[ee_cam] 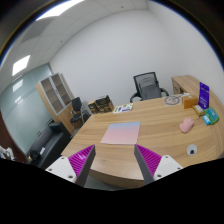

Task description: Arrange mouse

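Note:
A pink mouse (pixel 186 124) lies on the wooden desk (pixel 150 120), to the right beyond my fingers. A pale pink mouse mat (pixel 122 132) lies flat on the desk just ahead of my fingers, between their lines. My gripper (pixel 112 160) hovers above the desk's near edge. Its two magenta pads (pixel 76 160) stand wide apart with nothing between them. The mouse sits apart from the mat, about a mat's width to its right.
A teal box (pixel 209 117) and a purple box (pixel 203 95) stand at the desk's right end. A white round thing (pixel 191 148) sits near the right front edge. A black office chair (pixel 147 87) stands behind the desk. Cabinets (pixel 57 100) line the left wall.

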`<state>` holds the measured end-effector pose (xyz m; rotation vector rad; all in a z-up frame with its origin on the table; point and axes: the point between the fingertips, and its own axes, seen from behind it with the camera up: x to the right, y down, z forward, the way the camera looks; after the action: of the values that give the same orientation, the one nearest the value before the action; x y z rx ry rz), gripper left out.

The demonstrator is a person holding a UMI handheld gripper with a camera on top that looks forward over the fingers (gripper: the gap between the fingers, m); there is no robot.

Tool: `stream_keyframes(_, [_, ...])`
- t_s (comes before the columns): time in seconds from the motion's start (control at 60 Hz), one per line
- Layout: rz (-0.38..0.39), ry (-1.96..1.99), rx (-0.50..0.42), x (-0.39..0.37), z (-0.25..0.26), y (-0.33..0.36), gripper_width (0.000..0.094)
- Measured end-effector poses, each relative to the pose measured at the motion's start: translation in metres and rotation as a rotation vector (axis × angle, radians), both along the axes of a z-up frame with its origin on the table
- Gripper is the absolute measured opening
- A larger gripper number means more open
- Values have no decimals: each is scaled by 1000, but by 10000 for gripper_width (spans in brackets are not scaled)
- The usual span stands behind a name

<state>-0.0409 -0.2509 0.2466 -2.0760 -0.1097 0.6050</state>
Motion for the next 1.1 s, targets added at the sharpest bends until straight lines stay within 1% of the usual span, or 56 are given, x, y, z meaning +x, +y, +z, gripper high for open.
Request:
stream_keyframes(0.133, [-132,-82,-5,44,-25,15,815])
stream_keyframes(0.3, [-257,-176,23,117,-63,49,814])
stream_keyframes(0.383, [-315,-209,17,161,-86,71,814])
stream_keyframes(0.433, [-336,-215,12,185,-100,88,815])
stream_keyframes(0.533, [-351,-225,-3,229,-134,131,817])
stream_keyframes(0.667, [-343,-243,3,273,-175,191,817])
stream_keyframes(0.85, [-325,-241,-70,304,-226,250,815])
stream_keyframes(0.967, [-311,-221,-101,308,-238,273,826])
stream_keyframes(1.1, [-278,-226,-99,303,-240,298,827])
